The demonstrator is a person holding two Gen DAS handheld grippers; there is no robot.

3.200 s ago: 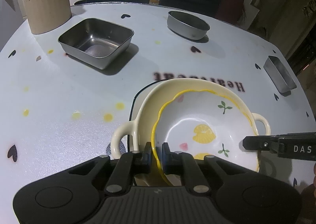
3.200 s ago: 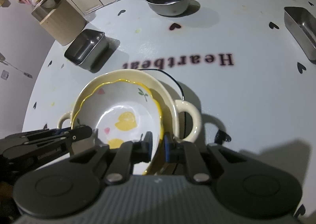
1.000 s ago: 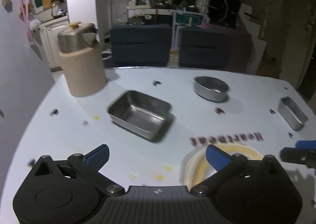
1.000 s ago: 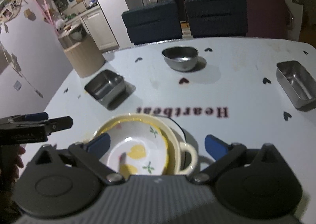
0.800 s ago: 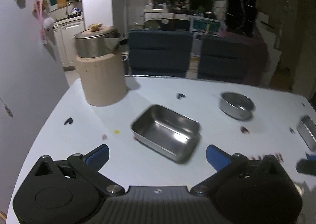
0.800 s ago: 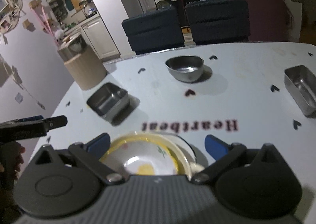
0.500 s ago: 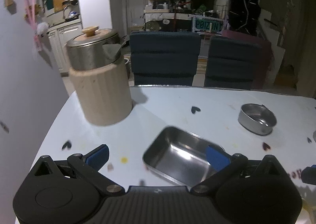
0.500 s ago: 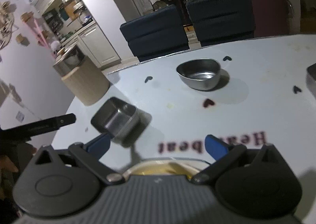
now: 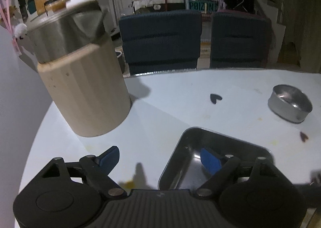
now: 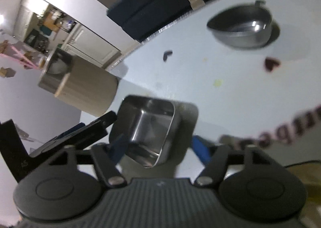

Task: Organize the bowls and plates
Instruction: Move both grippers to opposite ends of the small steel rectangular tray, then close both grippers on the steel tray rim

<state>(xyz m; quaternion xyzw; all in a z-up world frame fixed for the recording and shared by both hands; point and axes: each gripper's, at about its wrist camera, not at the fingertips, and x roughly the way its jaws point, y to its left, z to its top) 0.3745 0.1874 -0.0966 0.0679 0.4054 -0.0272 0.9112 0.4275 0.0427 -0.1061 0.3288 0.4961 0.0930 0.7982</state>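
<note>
Both grippers have left the nested ceramic bowls, which were between their jaws a few seconds ago, and have swung over to the rectangular steel tray (image 9: 215, 159). That suggests the ceramic stack is finished with and the tray is the next piece to gather.

The left gripper (image 9: 159, 157) is closing but holds nothing: its right blue pad hangs over the tray's dark inside, its left pad is out over the bare table (image 9: 180, 111), and the tray's left wall stands between them, untouched as far as the view shows. The right gripper (image 10: 160, 145) is also closing and empty; the tray (image 10: 146, 131) sits just ahead of it, its nearest corner between the two pads, with no pad clearly pressing on metal, though blur makes this hard to judge.

The tray lies flat, open side up. From the left gripper its long axis runs from near-left away to far-right; from the right gripper it runs roughly straight ahead, a corner pointing back at the jaws.

The round steel bowl (image 9: 290, 105) rests well ahead and to the right of the left gripper. The beige canister (image 9: 84, 95) stands ahead to its left
</note>
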